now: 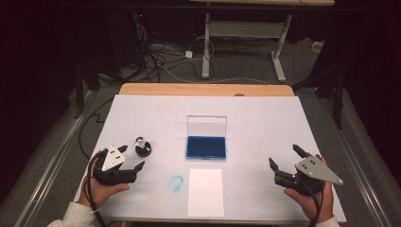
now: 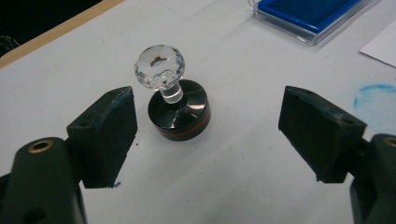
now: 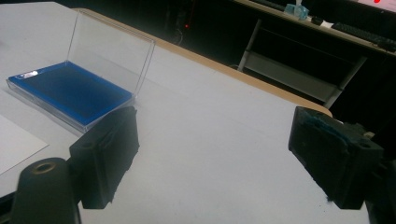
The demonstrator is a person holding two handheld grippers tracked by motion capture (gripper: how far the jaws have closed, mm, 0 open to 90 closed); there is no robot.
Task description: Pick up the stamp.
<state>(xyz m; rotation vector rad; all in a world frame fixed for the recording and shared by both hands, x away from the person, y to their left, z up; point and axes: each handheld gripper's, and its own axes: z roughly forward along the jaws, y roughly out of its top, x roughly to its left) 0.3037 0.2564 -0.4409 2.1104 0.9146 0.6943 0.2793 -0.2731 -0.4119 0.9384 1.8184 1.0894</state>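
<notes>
We hold the left gripper (image 1: 130, 158) with its fingers (image 2: 105, 135) spread wide and empty, pointed at the stamp (image 2: 175, 105), which stands upright on the white worktop (image 1: 265, 127) just ahead of them, untouched. Our right gripper (image 1: 286, 158) rests with fingers (image 3: 109, 154) released, well apart from the open blue ink pad (image 1: 206, 146).

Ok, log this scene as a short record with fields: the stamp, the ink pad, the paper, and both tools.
stamp: black round base with clear faceted knob, upright on the white table cover, not held
ink pad: blue, clear lid raised
paper: blank white sheet, on the near side of the pad
smudge: blue ink mark beside the sheet
left tool: open, stamp just ahead of its jaws
right tool: open, nothing between its jaws
</notes>
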